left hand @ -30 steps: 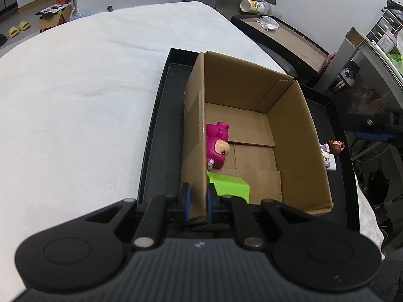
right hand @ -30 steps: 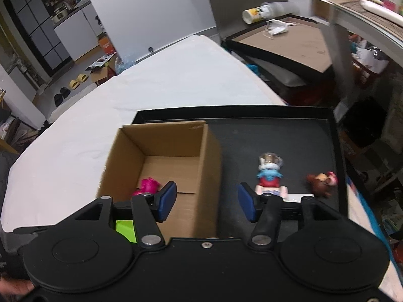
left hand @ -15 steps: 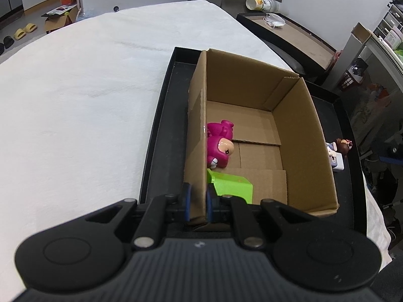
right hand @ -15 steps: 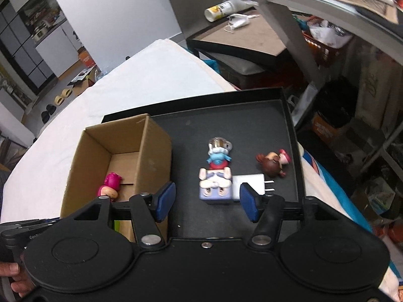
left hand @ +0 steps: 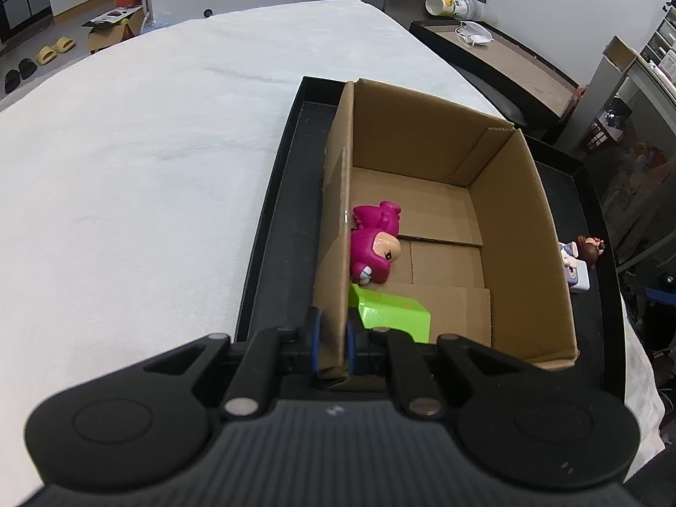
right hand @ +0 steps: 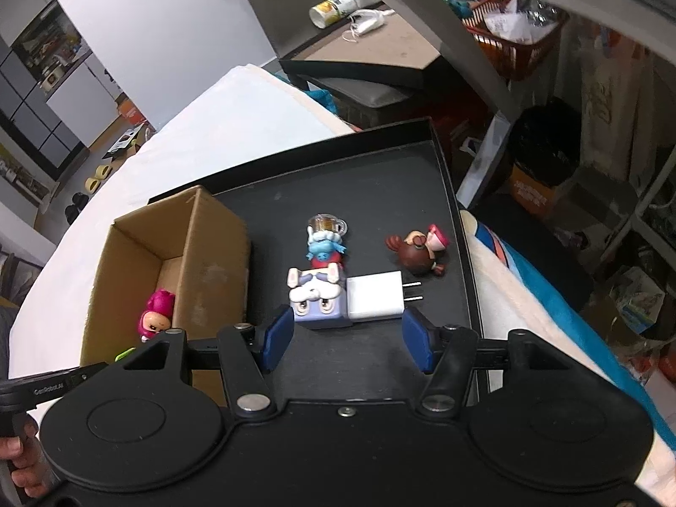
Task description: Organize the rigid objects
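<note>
My left gripper (left hand: 331,344) is shut on the near left wall of the cardboard box (left hand: 519,228), which stands in a black tray (left hand: 274,232). Inside the box lie a magenta toy figure (left hand: 374,249) and a green block (left hand: 395,314). My right gripper (right hand: 346,340) is open just above the tray (right hand: 380,177), close in front of a white-and-lilac rabbit toy (right hand: 314,293) and a white plug charger (right hand: 376,298). A blue smurf figure (right hand: 325,245) lies behind them and a brown-haired doll (right hand: 420,249) to the right. The box (right hand: 207,262) is at the left.
The tray sits on a white padded table (left hand: 148,160). A low brown table with a cup and mask (left hand: 464,25) stands beyond. Shelving and a red basket (right hand: 515,29) crowd the right side. The tray's right edge is near the table's edge.
My right gripper has moved right and down, from over the box to just before the rabbit toy and charger. My left gripper keeps its hold on the box wall.
</note>
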